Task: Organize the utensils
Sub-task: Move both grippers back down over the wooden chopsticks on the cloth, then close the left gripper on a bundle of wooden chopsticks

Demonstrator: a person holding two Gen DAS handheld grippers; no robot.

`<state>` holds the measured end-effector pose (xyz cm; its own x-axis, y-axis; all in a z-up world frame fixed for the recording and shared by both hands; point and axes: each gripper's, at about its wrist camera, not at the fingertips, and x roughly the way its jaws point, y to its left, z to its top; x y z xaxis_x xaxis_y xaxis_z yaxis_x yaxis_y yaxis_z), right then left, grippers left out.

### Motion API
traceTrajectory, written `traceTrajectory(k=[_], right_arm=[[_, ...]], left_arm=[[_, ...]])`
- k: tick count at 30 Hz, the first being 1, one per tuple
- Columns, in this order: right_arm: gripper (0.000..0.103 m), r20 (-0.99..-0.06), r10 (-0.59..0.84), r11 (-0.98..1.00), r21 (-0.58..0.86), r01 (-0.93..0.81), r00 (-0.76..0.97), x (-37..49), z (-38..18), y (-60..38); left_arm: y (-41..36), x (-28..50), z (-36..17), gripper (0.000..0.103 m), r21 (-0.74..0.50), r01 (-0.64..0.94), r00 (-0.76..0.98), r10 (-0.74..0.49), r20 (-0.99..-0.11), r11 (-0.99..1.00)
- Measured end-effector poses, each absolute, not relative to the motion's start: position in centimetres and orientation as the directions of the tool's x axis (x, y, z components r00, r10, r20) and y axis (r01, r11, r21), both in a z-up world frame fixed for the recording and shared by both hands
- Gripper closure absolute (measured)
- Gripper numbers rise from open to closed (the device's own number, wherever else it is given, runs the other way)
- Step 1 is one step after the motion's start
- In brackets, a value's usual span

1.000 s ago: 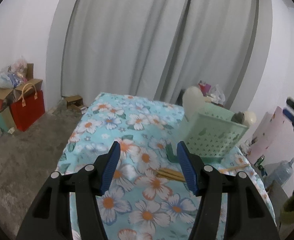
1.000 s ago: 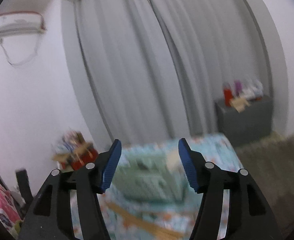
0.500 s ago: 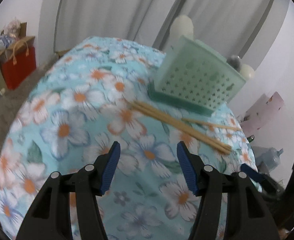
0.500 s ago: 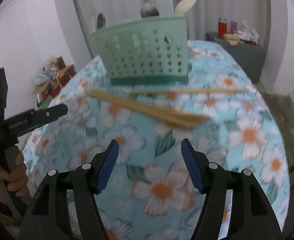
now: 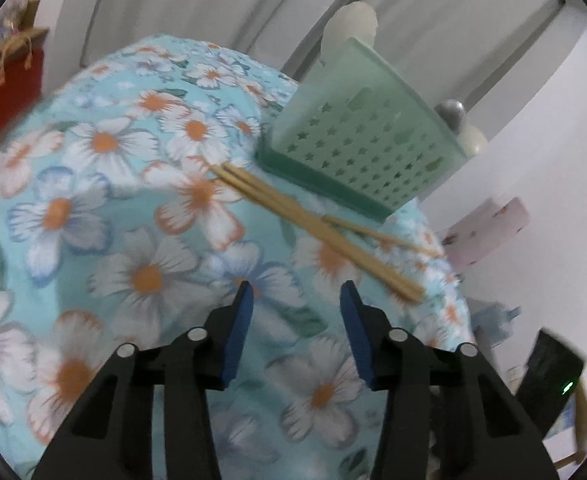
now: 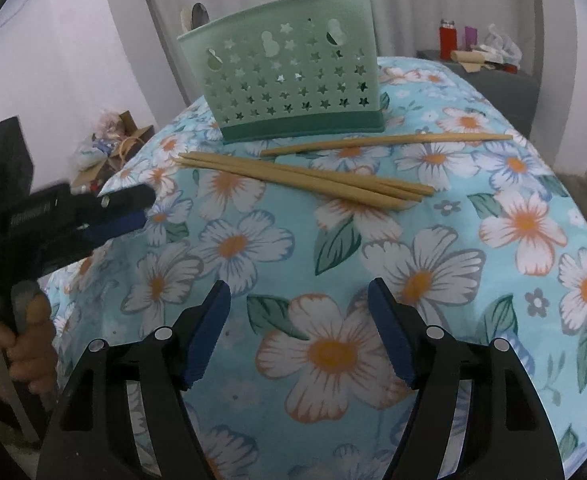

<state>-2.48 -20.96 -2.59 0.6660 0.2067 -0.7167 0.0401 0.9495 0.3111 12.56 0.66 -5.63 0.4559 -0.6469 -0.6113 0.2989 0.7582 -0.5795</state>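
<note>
Both grippers closer to chopsticks (image 6: 305,176) | left gripper (image 5: 296,300), right gripper (image 6: 298,300) wide open, empty | caddy (image 6: 289,80) hides spoon handles

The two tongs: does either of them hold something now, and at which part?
Nothing is held. The left tongs and the right tongs are both open above the flowered cloth; the chopsticks lie untouched.

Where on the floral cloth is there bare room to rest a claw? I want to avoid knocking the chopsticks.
The widest free patch lies between the right claw and the chopstick bundle, running right to the cloth's edge. It is crowded near the green caddy, where the bundle and a single chopstick lie before its base.
</note>
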Motion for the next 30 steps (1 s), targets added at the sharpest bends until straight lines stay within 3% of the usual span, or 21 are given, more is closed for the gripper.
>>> traceTrajectory(k=[3, 12, 16, 21, 30], right_arm=[[0.034, -0.713, 0.204, 0.954, 0.299, 0.028, 0.67, -2.4, -2.7, -20.7], [0.034, -0.704, 0.228, 0.943, 0.331, 0.027, 0.673, -2.2, -2.7, -20.8], [0.034, -0.702, 0.23, 0.942, 0.335, 0.027, 0.674, -2.2, -2.7, -20.8], [0.035, -0.701, 0.232, 0.941, 0.338, 0.028, 0.675, -2.2, -2.7, -20.8], [0.038, -0.7, 0.239, 0.935, 0.352, 0.035, 0.673, -2.1, -2.7, -21.2]], left_arm=[[0.6, 14.4, -6.0, 0.068, -0.663, 0.25, 0.419, -0.696, -0.583, 0.706], [2.1, 21.0, -9.2, 0.071, -0.843, -0.052, 0.375, -0.772, -0.514, 0.536], [2.4, 21.7, -10.3, 0.078, -0.869, -0.132, 0.382, -0.785, -0.488, 0.476], [3.0, 21.9, -11.3, 0.094, -0.876, -0.186, 0.4, -0.78, -0.481, 0.445], [4.9, 18.6, -9.7, 0.095, -0.884, -0.191, 0.404, -0.787, -0.467, 0.427]])
